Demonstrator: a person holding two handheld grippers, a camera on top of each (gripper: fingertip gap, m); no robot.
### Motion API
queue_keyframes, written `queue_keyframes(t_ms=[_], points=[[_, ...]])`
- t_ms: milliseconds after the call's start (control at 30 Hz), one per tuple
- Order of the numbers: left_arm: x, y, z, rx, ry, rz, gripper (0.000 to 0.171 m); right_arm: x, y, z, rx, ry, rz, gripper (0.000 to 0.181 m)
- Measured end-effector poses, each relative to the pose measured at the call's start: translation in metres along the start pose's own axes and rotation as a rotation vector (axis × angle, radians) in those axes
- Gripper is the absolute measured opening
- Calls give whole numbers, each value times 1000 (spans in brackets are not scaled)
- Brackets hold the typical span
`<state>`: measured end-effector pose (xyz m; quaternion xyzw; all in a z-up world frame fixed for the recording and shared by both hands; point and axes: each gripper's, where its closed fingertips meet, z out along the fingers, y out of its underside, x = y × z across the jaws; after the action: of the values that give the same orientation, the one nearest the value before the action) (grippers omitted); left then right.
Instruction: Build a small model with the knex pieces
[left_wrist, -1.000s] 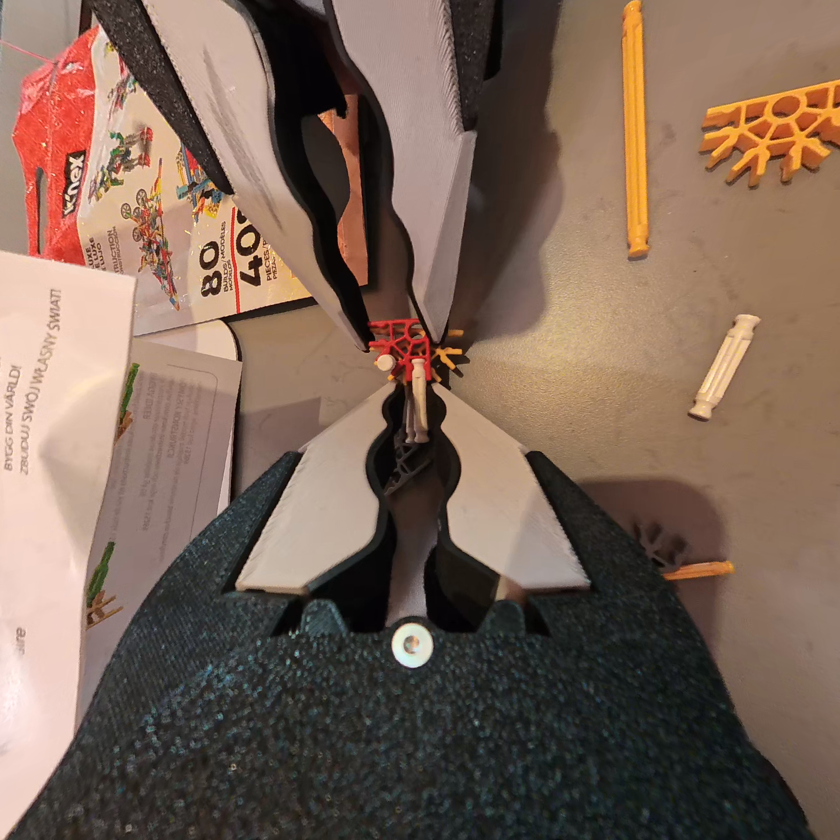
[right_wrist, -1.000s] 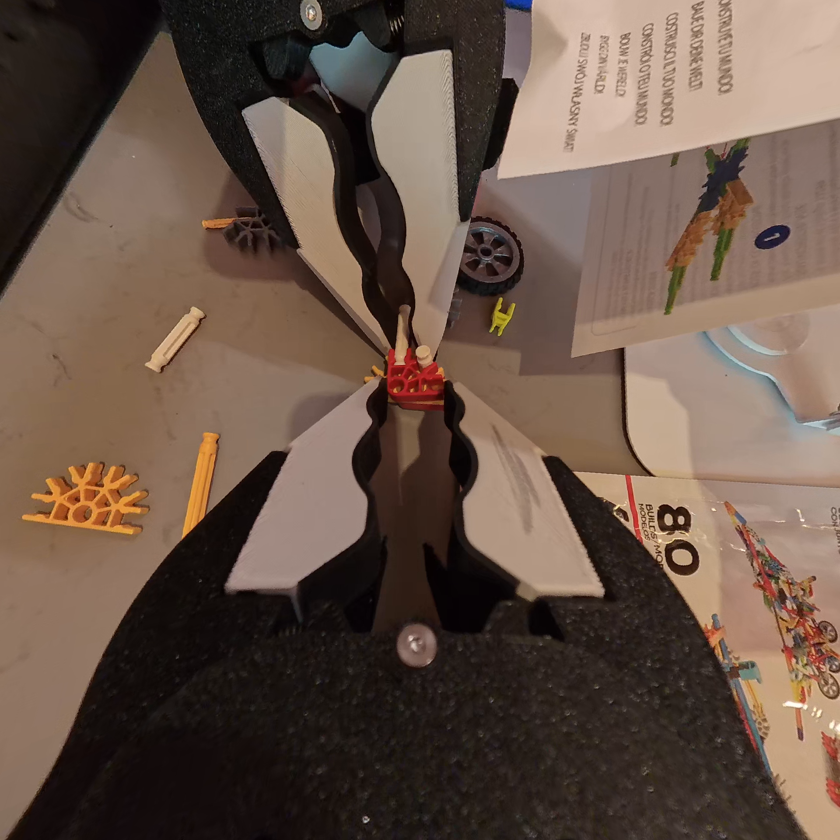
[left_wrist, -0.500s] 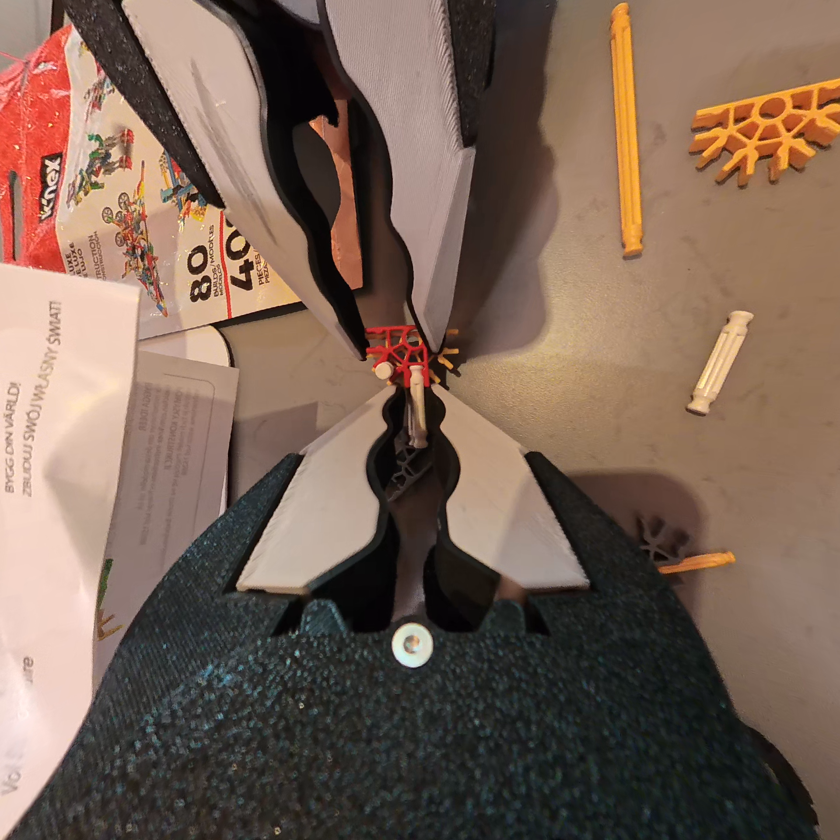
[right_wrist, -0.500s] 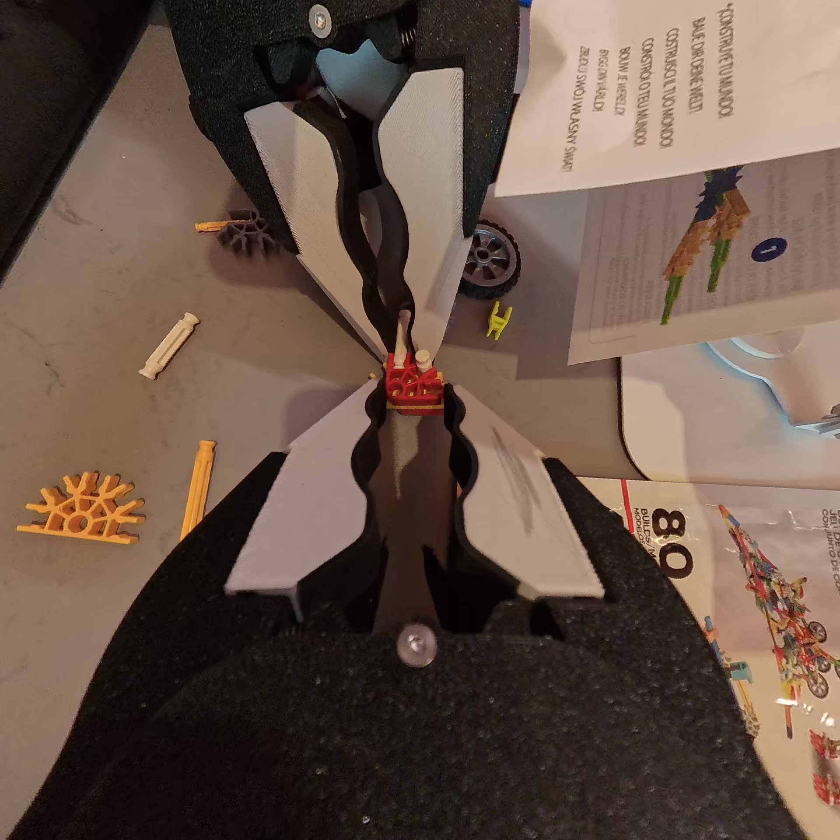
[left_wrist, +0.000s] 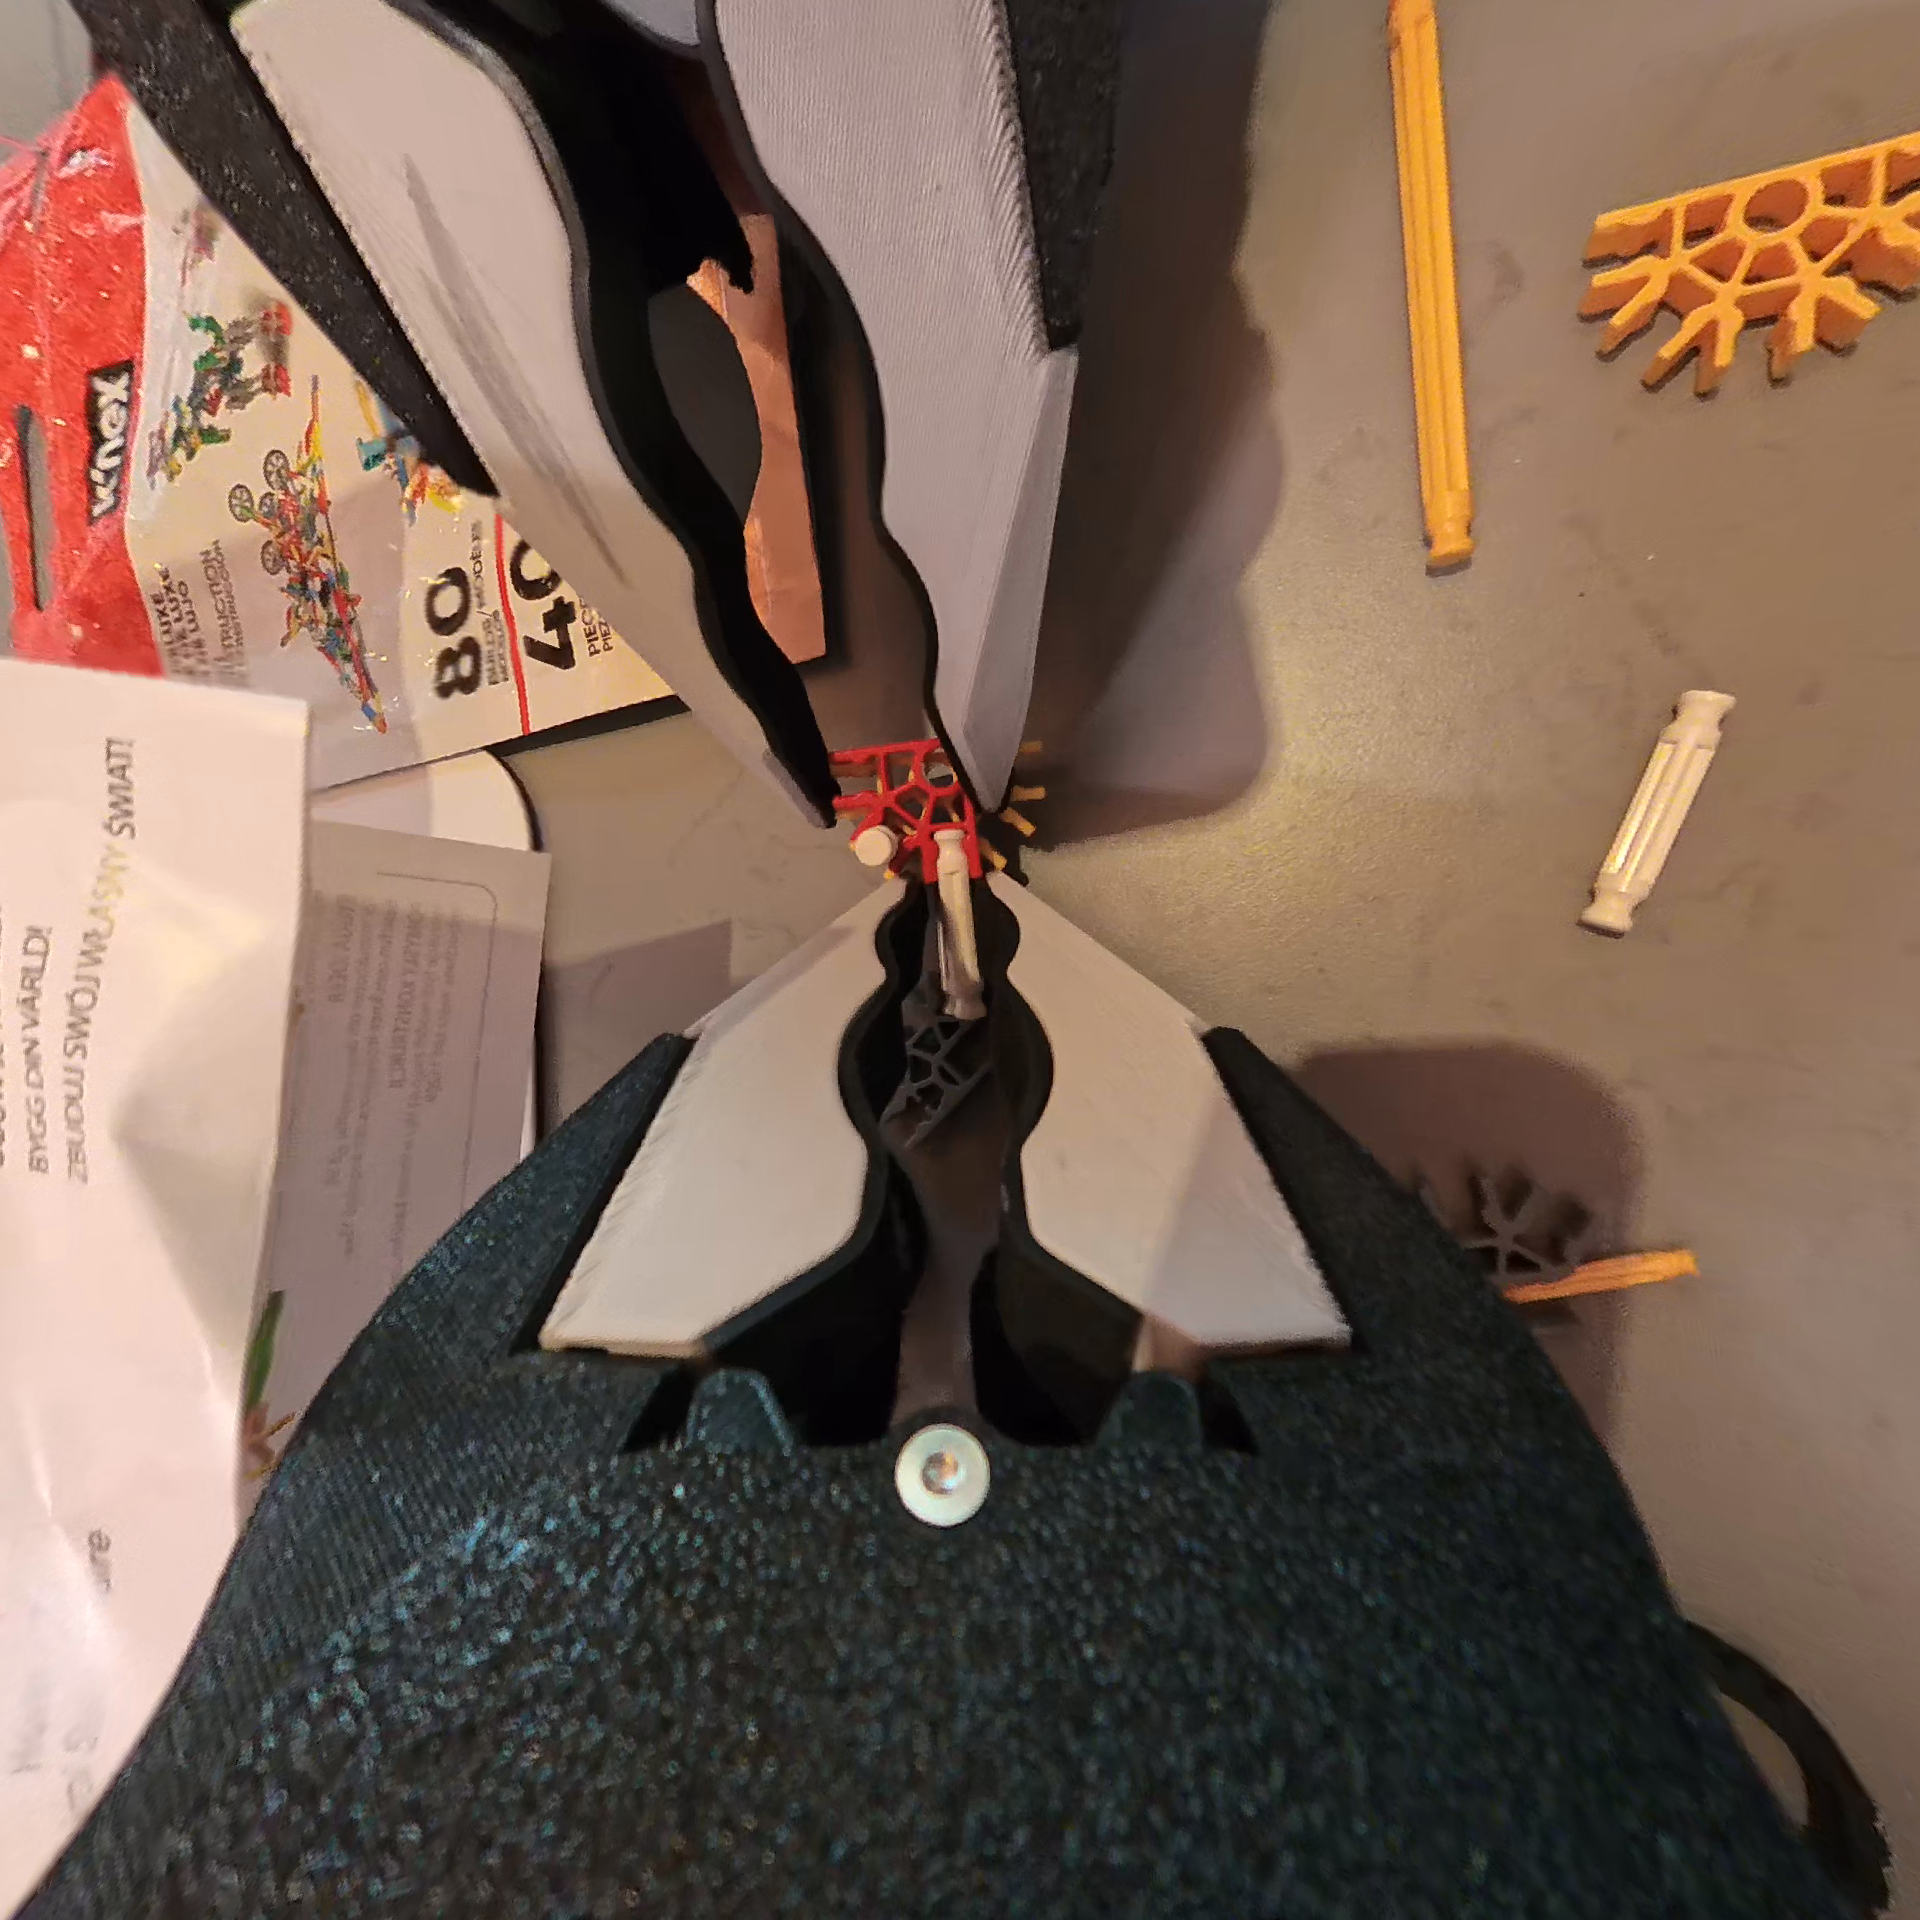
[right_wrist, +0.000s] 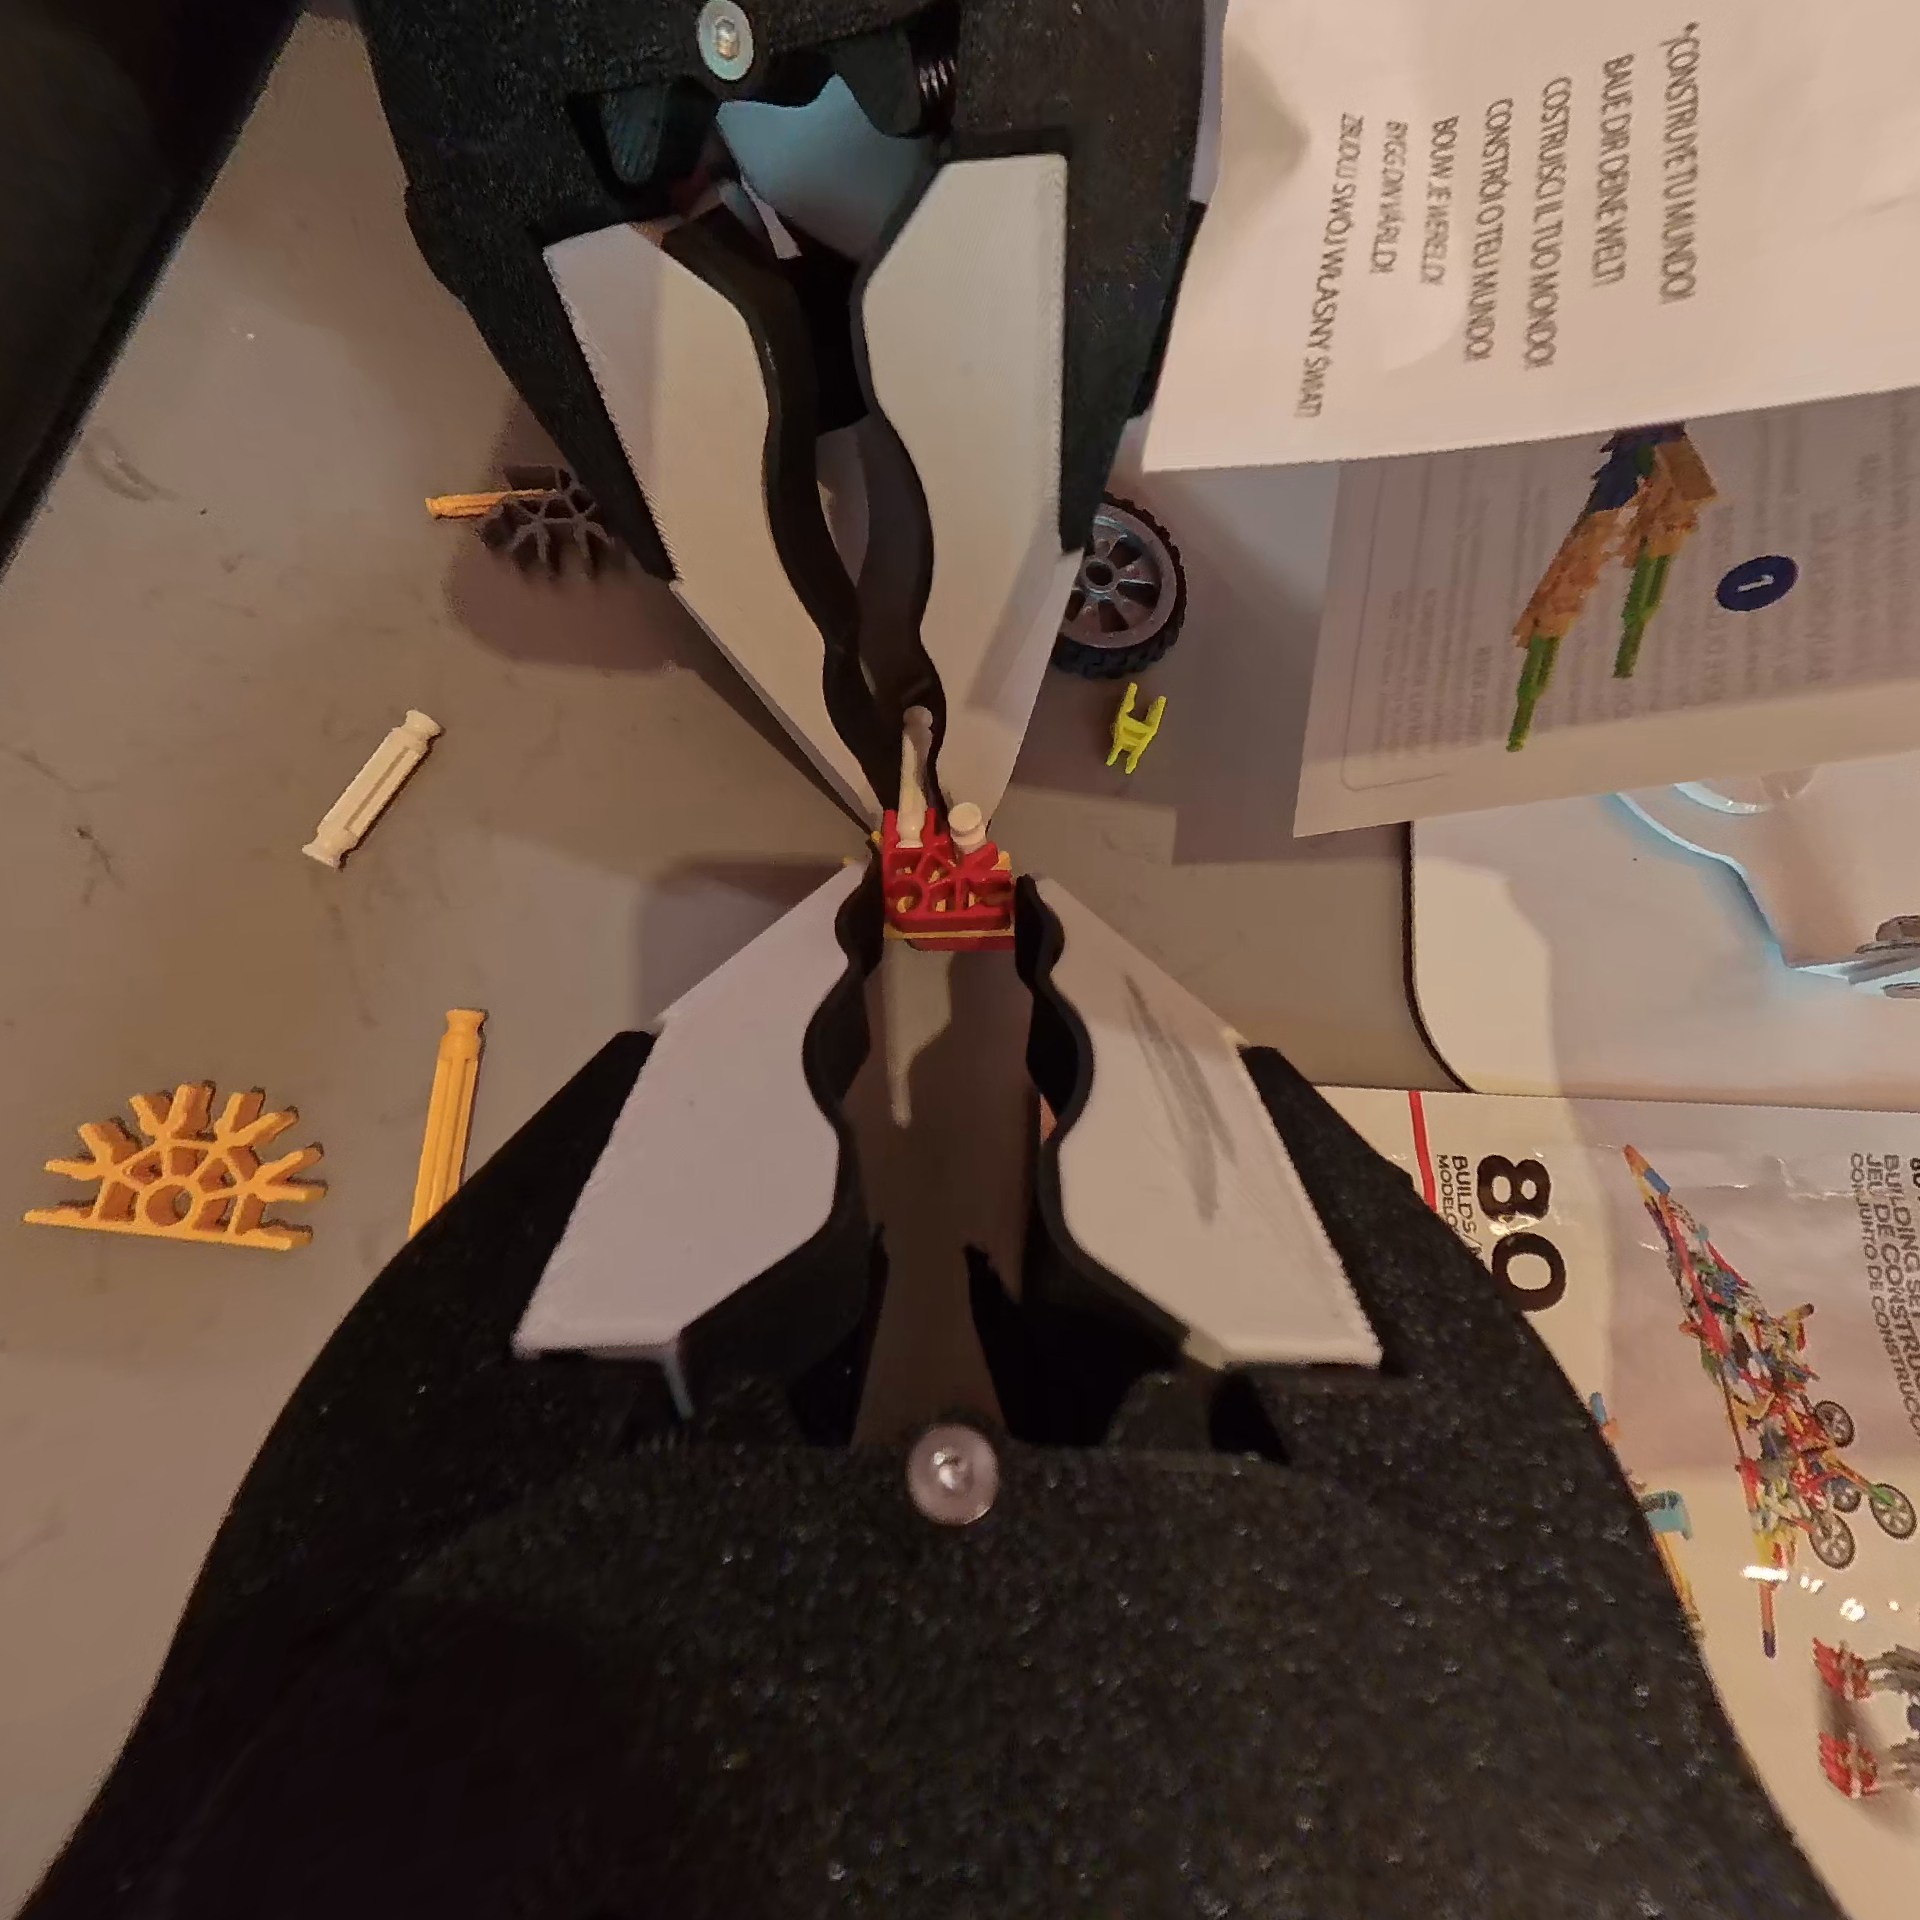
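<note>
Little has moved since the earlier frames: both pairs of jaws stay clenched tip to tip. The left gripper (left_wrist: 940, 914) grips a white rod (left_wrist: 956, 935); the right gripper (right_wrist: 945, 899) clamps the red connector (right_wrist: 940, 883), lattice-shaped, stacked on a yellow piece, above mid-desk (left_wrist: 1351, 935). Rod seated in the connector; second rod (left_wrist: 1652, 816) lies loose.

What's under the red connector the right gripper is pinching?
A yellow connector lies flat against the red connector, only its edge showing between the right gripper tips; the rest is covered.
</note>
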<state>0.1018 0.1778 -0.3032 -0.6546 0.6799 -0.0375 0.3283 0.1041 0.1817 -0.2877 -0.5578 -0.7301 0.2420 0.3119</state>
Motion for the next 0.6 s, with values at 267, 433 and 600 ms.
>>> queue_keyframes(t_ms=[267,433,600], points=[[-11,2,-6,-7,-155,-10,21,1,2,-1,1,4,11,22],[-11,1,-8,18,-203,-15,17,2,2,-1,6,1,26,22],[-9,1,-9,22,-234,19,13,2,2,-1,3,3,27,22]])
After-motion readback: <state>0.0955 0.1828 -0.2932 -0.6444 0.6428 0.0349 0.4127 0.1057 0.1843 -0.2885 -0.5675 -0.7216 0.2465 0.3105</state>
